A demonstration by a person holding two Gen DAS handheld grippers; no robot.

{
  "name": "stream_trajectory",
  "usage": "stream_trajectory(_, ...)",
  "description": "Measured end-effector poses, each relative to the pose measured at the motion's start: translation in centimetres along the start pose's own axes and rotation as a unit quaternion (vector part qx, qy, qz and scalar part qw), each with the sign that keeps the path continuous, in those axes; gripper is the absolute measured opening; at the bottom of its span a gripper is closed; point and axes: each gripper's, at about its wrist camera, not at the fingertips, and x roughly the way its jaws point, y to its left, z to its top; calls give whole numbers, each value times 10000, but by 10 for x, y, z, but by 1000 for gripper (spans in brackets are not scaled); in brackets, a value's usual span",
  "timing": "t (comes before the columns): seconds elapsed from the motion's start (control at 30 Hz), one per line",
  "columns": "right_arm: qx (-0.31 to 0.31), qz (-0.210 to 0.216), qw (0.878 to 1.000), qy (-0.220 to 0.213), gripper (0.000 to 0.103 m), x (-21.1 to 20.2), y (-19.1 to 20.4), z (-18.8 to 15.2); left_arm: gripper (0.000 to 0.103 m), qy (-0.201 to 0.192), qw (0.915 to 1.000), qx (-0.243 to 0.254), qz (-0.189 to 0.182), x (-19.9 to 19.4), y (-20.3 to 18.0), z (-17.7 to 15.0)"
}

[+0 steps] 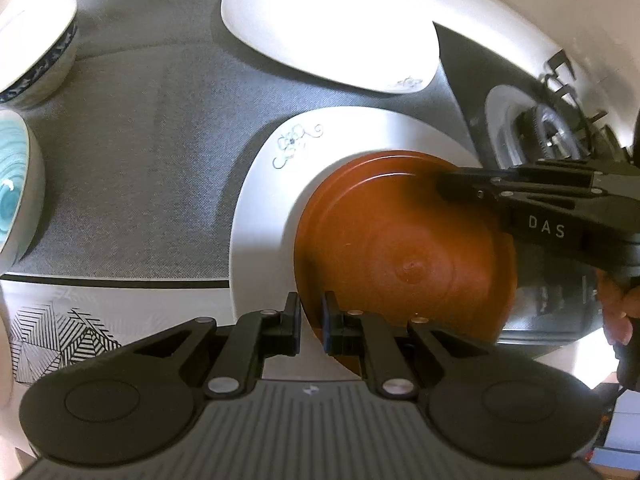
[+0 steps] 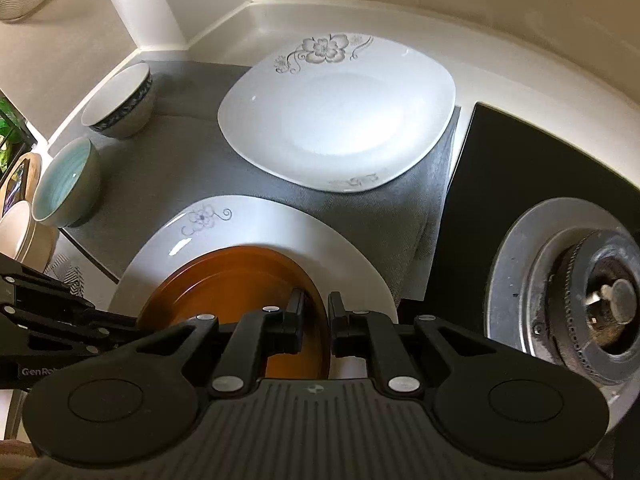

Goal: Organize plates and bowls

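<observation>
At nine o'clock in the right wrist view a teal-lined bowl [image 2: 66, 184] sits on the gray mat [image 2: 168, 172], with a white bowl banded in dark blue [image 2: 120, 100] just beyond it toward ten o'clock. Both stand upright and near each other, not touching.

The left tongs [image 1: 312, 322] reach in from the low left and are clenched on the near rim of the orange plate [image 1: 400, 248], one pad on either side of the edge. That plate sits over a larger white plate with a small flower print [image 1: 272, 200], which lies partly on the mat and partly on the pale table [image 2: 360, 12]; whether the orange plate rests on it or is lifted just clear I cannot tell.

At twelve o'clock a squarish white plate with gray flowers [image 2: 340, 116] lies flat on the mat, apart from the stacked pair.

The right tongs [image 2: 316, 324] grip the opposite rim of the orange plate, jaws pinched on its edge. In the left wrist view a hand [image 1: 620, 308] shows at three o'clock behind those tongs.

At three o'clock a black hob panel [image 2: 500, 168] carries a gas burner [image 2: 600, 296] on its metal ring, beside the mat's edge.
</observation>
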Motion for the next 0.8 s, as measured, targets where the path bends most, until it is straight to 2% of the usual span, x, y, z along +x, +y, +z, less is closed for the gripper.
stream_trajectory(0.13,-18,60,10000,-2,16,9,-2,1,13,-256,9985,162,451,-4,-9,1)
stream_trajectory(0.17,-11,50,10000,-16,17,9,-4,2,25,-397,9973,223,581,-7,-11,0)
stream_trajectory(0.2,-27,-9,10000,-40,28,7,-4,1,36,-490,9964,265,633,-11,-13,1)
stream_trajectory(0.23,-60,-99,9999,-69,40,6,-3,1,61,-584,9964,280,548,-15,-15,1)
stream_trajectory(0.27,-78,-101,9998,-135,47,4,-1,1,91,-682,9960,276,511,-21,-16,0)
stream_trajectory(0.3,-62,-129,9997,-204,57,1,0,2,100,-816,9944,265,625,-25,-18,0)
stream_trajectory(0.33,-34,-221,9994,-275,67,-3,2,1,103,-1031,9916,274,726,-30,-20,-1)
stream_trajectory(0.4,2,-458,9980,-443,75,-13,6,-2,103,-1200,9890,271,820,-38,-19,-3)
stream_trajectory(0.57,152,-642,9951,-732,78,-34,21,-8,103,-1242,9868,-149,1024,-49,-4,-12)
stream_trajectory(0.8,-199,11,9957,-909,82,-48,76,-3,103,-1382,9740,-992,1496,-79,44,-35)
